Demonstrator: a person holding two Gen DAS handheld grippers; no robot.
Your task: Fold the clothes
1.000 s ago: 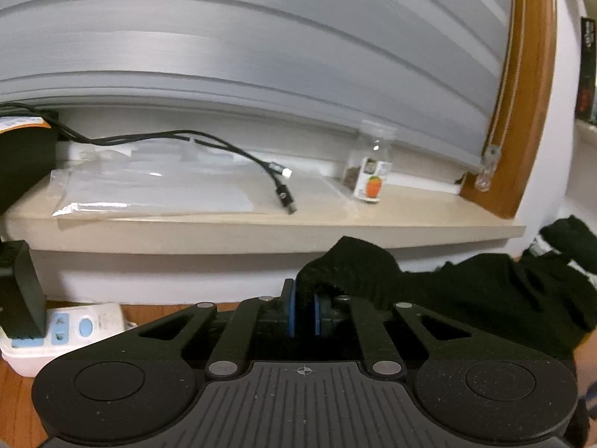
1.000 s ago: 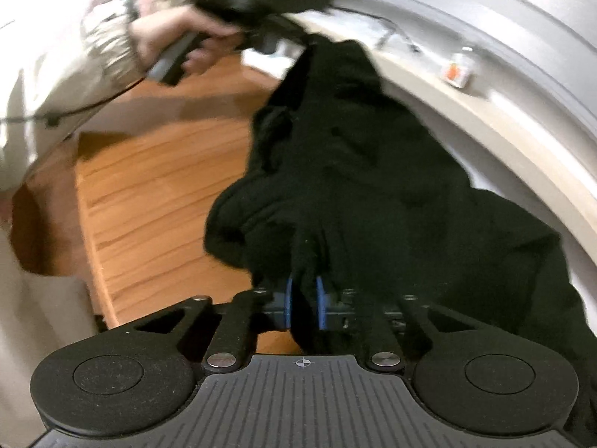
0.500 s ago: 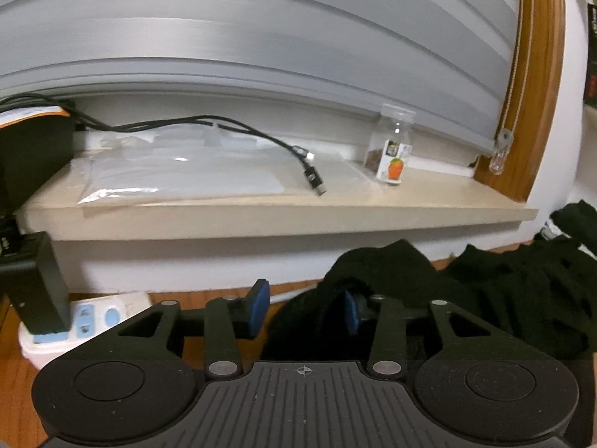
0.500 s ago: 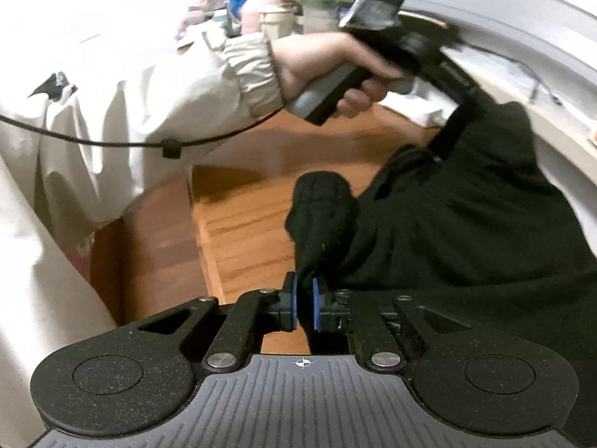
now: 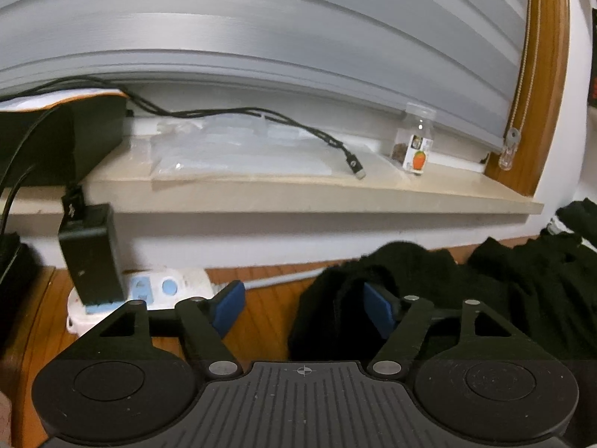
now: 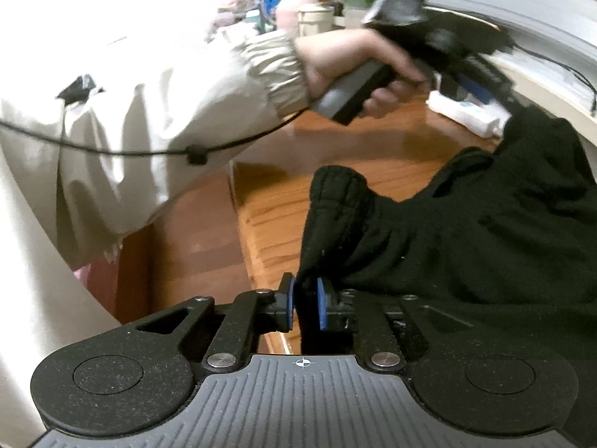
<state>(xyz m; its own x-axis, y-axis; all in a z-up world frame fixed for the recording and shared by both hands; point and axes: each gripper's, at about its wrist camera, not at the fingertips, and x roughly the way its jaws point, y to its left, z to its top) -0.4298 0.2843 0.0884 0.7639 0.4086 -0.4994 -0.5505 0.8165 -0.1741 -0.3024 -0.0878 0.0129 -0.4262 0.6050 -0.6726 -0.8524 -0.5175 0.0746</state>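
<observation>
Wooden desk point(image 6: 335, 156) below a windowsill point(image 5: 298, 190): a black garment point(image 6: 485, 231) is spread along the desk's far edge. The left gripper point(image 5: 304, 308) has just been opened, cloth released; the right gripper point(image 6: 305, 304) is clamped on a fold, its jaws just eased. Loosened folds may be undone.

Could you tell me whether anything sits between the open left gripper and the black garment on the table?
Nothing visible does. The left gripper has just been opening, and the black garment already lies between its fingers, against the right one. The power strip sits off to the side.
</observation>
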